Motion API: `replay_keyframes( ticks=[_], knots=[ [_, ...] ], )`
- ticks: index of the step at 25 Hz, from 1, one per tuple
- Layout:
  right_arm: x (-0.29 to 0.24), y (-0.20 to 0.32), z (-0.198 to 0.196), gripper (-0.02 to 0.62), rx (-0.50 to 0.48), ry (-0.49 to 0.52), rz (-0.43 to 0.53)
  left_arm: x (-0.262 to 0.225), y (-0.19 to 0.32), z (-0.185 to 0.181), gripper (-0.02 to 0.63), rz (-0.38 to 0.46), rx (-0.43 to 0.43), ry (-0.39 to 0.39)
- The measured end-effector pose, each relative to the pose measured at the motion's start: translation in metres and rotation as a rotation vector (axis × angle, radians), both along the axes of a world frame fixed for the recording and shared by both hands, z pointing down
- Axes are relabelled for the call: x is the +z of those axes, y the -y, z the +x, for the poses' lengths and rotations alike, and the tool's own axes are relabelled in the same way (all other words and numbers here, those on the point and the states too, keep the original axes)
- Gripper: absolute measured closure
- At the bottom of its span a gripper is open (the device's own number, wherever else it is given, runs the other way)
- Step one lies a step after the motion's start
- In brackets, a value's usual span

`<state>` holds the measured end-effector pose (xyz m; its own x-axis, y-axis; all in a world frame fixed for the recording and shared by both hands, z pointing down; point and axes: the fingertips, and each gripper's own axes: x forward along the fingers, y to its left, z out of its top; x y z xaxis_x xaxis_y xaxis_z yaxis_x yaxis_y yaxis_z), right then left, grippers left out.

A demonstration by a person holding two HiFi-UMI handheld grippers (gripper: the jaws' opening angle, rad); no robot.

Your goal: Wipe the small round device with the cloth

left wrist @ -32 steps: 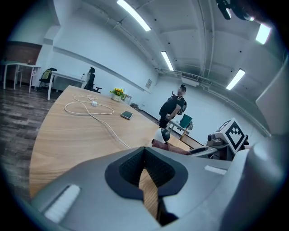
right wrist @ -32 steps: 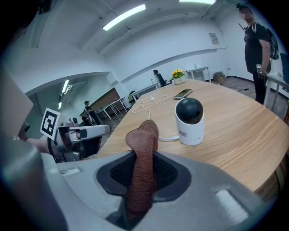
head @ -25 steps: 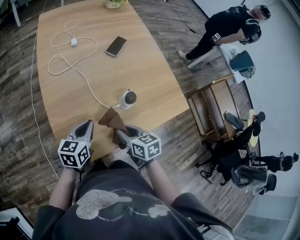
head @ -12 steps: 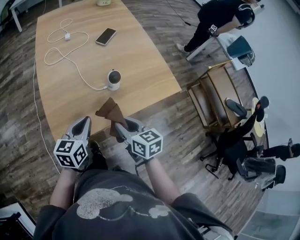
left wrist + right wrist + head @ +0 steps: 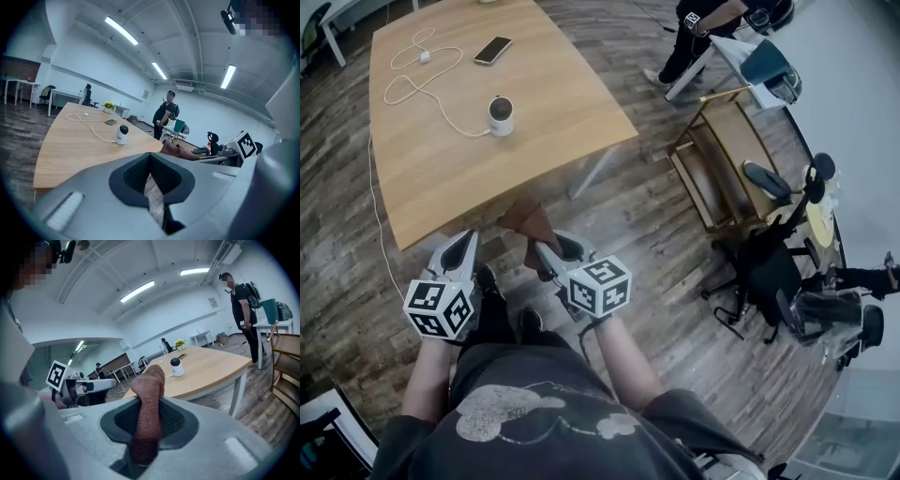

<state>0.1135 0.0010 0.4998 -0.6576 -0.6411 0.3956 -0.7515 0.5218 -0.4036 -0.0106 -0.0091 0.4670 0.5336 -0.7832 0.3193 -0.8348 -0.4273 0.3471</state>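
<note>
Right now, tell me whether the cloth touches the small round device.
Apart: the head view shows bare tabletop between the cloth and the device.

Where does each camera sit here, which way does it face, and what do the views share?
Head view: on the person's head, facing steeply down at table and floor; torso, forearms, left gripper and right gripper show.
Left gripper view: rides the left gripper, looking along its shut, empty jaws at the round device; right gripper's cube at right.
Right gripper view: rides the right gripper, looking past the cloth in its jaws at the round device; left gripper at left.
Shared: all three show table and round device.
</note>
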Motion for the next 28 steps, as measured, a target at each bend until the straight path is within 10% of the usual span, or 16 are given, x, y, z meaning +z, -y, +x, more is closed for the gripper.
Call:
replay_keyframes(
  ticks=[28],
  knots=[
    [-0.016, -0.163, -0.034, 0.52, 0.233, 0.002, 0.064, -0.006, -0.161, -0.036, 0.588, 0.024, 0.18, -0.048]
  ],
)
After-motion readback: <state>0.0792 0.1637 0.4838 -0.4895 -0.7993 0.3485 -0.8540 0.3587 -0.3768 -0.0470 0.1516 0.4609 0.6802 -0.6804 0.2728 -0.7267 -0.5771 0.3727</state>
